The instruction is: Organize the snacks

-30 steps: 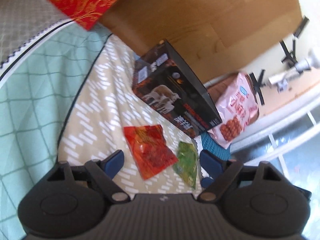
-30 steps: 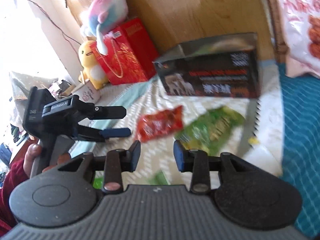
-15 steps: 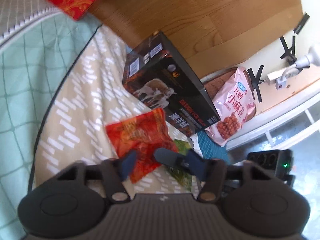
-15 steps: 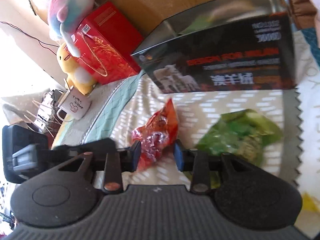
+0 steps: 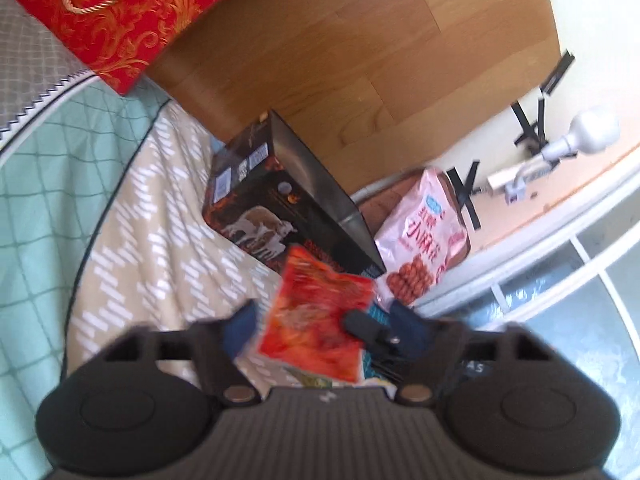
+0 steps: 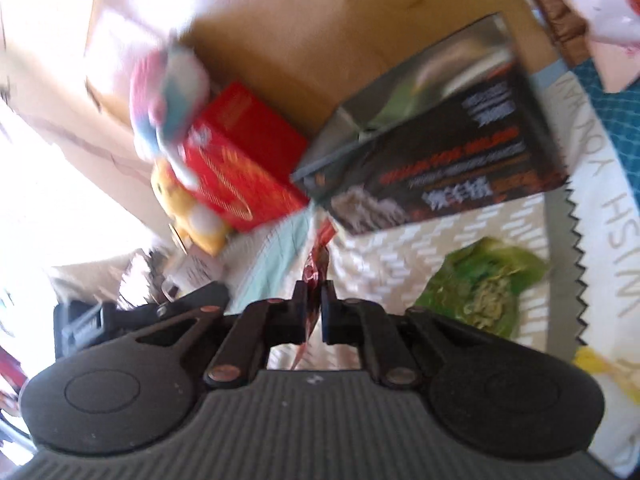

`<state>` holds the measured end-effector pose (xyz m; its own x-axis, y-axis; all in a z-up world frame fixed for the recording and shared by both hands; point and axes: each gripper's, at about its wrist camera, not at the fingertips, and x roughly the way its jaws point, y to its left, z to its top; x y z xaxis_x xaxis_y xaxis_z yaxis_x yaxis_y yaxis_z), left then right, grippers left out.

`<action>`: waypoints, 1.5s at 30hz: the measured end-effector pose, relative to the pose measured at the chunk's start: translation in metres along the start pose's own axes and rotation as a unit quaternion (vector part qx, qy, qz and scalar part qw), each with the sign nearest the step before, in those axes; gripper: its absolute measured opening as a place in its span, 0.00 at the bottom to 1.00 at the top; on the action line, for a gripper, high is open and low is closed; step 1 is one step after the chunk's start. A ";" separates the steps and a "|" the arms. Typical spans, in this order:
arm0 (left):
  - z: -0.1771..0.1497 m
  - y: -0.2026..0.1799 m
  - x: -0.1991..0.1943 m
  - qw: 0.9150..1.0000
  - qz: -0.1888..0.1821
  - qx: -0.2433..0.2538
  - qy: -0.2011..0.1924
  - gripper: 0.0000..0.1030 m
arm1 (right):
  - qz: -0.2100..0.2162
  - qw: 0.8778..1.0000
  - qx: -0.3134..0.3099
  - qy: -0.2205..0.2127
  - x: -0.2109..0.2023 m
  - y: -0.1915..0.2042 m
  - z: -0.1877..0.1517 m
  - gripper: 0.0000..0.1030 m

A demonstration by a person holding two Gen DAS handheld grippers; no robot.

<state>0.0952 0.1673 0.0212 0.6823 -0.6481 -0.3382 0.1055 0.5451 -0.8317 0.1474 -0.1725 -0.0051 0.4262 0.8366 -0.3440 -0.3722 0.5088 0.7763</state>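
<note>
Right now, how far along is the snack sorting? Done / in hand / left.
Done: nothing clearly; the black box is open, its contents too blurred to tell.
In hand: the right gripper is shut on the red snack packet, lifted off the bedspread. The left gripper jaws are opening around it, pads clear.
Left: the green snack packet lies on the bedspread; the pink bag leans behind the box.
</note>
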 end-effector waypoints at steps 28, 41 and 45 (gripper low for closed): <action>0.048 -0.048 0.056 0.994 0.042 0.091 -0.042 0.64 | -0.105 0.980 -0.090 -0.141 -0.052 0.009 0.061 0.31; -0.035 -0.037 0.053 0.992 0.032 0.102 0.073 0.64 | -0.163 0.978 -0.108 -0.072 -0.106 -0.015 -0.059 0.38; -0.037 -0.038 0.046 0.993 0.033 0.095 0.063 0.64 | -0.181 0.972 -0.141 -0.056 -0.077 -0.011 -0.050 0.38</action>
<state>0.0959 0.0966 0.0209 0.5973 -0.6626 -0.4520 0.2065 0.6716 -0.7116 0.0779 -0.2321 -0.0132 0.6527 0.5731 -0.4955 -0.3854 0.8142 0.4341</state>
